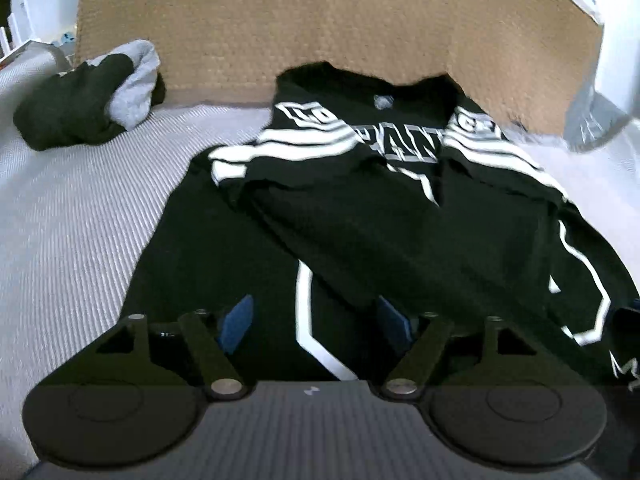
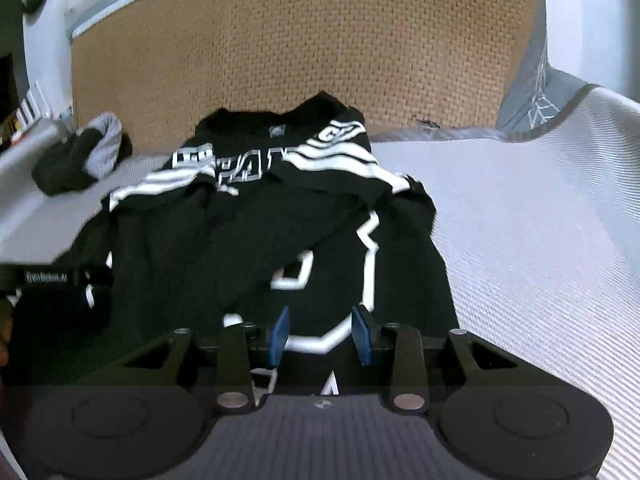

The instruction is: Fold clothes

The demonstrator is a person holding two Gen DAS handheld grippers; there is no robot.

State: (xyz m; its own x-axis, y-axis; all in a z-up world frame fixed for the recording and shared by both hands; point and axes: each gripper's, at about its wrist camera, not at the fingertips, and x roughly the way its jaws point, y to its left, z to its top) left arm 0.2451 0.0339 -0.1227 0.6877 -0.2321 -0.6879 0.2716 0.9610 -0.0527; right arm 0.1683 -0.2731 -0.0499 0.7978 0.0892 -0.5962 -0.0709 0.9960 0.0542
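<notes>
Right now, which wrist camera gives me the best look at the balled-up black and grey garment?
Left wrist view: the balled-up garment sits larger and fairly sharp at upper left, apart from the black jersey. In the right wrist view, it is smaller and blurred near the left edge.

The shirt (image 1: 360,220) is black with white stripes and white-outlined lettering and shapes. At ten o'clock from it, a bundled garment (image 1: 88,104) is dark with a light grey part. The bed cover (image 1: 80,220) is pale grey-white in a fine ribbed weave. The headboard (image 1: 320,20) at twelve o'clock is tan, woven. Each black tool (image 1: 316,320) (image 2: 320,336) carries blue pads (image 1: 238,322).
</notes>
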